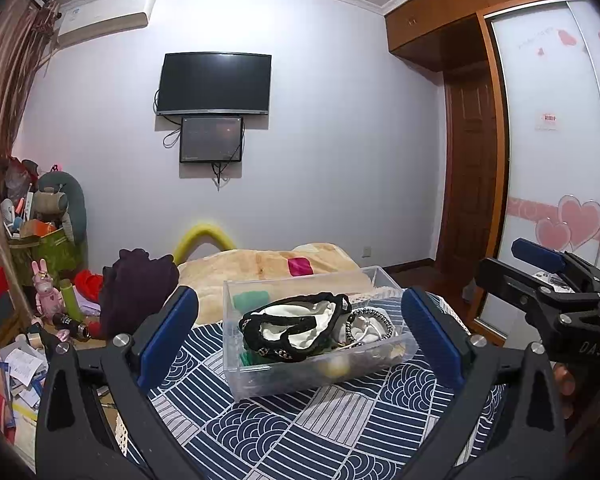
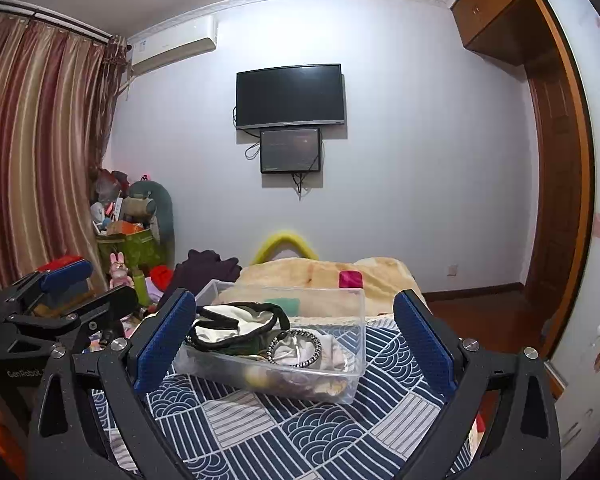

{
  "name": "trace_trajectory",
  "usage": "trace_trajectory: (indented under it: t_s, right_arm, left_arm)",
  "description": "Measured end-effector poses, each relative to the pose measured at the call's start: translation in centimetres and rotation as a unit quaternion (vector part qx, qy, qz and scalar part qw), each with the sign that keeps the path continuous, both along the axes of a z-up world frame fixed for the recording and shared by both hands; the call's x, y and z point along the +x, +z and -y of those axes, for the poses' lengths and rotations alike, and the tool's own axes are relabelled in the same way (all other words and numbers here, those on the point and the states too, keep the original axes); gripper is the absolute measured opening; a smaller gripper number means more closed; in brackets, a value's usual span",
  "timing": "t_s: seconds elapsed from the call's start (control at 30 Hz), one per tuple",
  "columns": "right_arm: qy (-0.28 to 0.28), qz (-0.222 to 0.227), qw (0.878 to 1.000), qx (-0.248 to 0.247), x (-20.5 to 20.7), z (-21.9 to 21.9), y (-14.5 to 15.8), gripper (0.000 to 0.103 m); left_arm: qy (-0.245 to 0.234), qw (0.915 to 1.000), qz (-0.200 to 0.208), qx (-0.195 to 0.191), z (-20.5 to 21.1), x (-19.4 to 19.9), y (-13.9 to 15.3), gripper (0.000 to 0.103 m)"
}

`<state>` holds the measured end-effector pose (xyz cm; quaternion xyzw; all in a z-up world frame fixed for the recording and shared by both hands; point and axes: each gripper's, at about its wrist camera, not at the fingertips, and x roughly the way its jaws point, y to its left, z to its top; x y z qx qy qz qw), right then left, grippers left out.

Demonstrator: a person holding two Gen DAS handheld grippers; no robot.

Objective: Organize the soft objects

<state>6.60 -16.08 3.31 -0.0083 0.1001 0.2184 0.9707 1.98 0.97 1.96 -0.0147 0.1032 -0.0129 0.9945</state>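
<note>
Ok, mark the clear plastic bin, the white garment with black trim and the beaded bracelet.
clear plastic bin (image 1: pixel 300 378): left wrist view, its front wall.
white garment with black trim (image 1: pixel 300 320): left wrist view, its white middle.
beaded bracelet (image 2: pixel 315 346): right wrist view, the loop's right side.

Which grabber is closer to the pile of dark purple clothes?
Left. The left gripper hangs beside the dark purple clothes, which lie just past its left finger. The right gripper hangs farther off, over the clear box.
</note>
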Motion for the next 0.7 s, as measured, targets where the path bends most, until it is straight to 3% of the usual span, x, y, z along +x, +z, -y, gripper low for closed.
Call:
trace_trajectory:
  t_s: [0.7]
  right_arm:
    - [0.001, -0.001, 1.000, 0.001, -0.06, -0.06, -0.07, 0.100]
  left_arm:
    - [-0.008, 0.9996, -0.015, -0.024, -0.98, 0.54, 0.02, 0.103]
